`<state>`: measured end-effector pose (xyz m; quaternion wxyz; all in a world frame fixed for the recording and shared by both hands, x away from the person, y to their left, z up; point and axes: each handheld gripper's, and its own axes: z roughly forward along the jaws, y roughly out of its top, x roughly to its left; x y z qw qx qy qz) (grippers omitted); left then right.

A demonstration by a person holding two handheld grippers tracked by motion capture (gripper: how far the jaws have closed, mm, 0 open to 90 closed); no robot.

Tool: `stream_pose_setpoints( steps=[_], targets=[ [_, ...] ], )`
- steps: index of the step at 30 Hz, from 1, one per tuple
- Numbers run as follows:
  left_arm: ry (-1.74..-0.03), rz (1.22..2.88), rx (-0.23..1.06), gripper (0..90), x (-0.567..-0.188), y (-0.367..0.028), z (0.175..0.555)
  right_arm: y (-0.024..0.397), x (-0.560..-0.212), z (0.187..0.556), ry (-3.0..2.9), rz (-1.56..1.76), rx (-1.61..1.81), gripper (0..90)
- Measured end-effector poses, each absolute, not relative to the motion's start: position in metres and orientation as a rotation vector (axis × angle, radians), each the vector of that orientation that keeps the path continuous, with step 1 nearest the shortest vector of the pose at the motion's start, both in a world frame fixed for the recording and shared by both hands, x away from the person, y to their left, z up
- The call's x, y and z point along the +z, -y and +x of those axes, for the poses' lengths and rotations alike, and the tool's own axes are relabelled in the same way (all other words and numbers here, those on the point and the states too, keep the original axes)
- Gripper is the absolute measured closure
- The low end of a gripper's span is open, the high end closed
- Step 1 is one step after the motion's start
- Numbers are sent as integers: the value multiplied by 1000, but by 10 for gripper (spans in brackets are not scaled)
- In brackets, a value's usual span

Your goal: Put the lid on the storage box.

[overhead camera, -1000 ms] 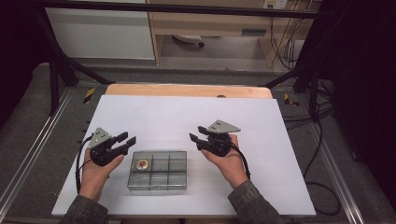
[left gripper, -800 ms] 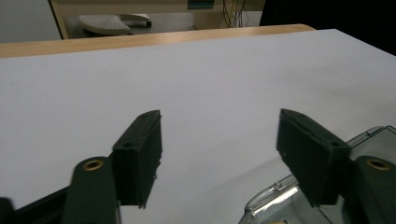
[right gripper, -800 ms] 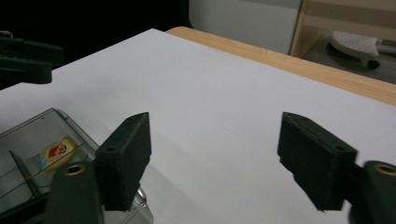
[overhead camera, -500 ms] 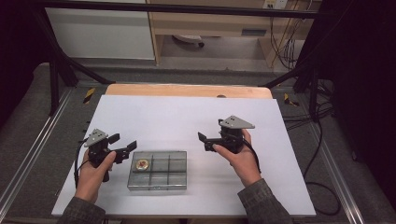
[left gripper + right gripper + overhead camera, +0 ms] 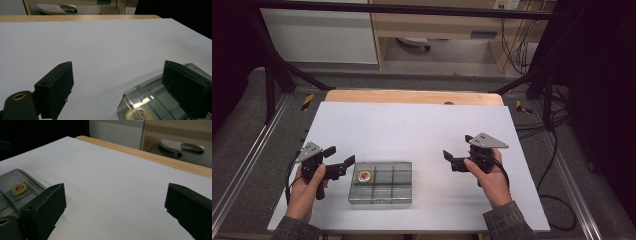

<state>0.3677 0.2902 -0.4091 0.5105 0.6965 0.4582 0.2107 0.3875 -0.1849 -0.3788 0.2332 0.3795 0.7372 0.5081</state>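
Between the left gripper's (image 5: 338,162) fingers (image 5: 55,87) lies only bare white table; its jaws have just been opening and now stand wide, gripping nothing. Just beside that gripper's tip sits the clear compartment box (image 5: 381,181), a small round yellow-and-red item (image 5: 363,176) in its near-left cell, close to the near table edge. Off to the box's other side, well apart from it, the right gripper (image 5: 451,161) hangs with jaws likewise just opened wide and empty, over the white table (image 5: 412,130).
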Motion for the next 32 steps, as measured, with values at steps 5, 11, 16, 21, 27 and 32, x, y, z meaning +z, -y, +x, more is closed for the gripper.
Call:
stream_pose_setpoints(
  steps=[5, 11, 16, 21, 27, 32],
  targets=[
    [-1090, 1681, 509, 102, -410, -292, 362, 209, -391, 378, -2014, 1097, 1344, 52],
    [-1086, 1723, 531, 98, -410, -292, 353, 232, -400, 366, -1968, 1154, 1387, 53],
    [-1100, 1713, 527, 95, -414, -296, 346, 244, -408, 358, -1933, 1173, 1392, 53],
    [-1122, 1720, 538, 98, -418, -300, 342, 250, -415, 351, -1934, 1146, 1346, 56],
    [-1145, 1753, 529, 97, -422, -300, 343, 249, -428, 346, -1997, 1117, 1308, 51],
    [-1185, 1789, 528, 103, -427, -302, 347, 243, -436, 345, -2047, 1116, 1284, 45]
  ],
)
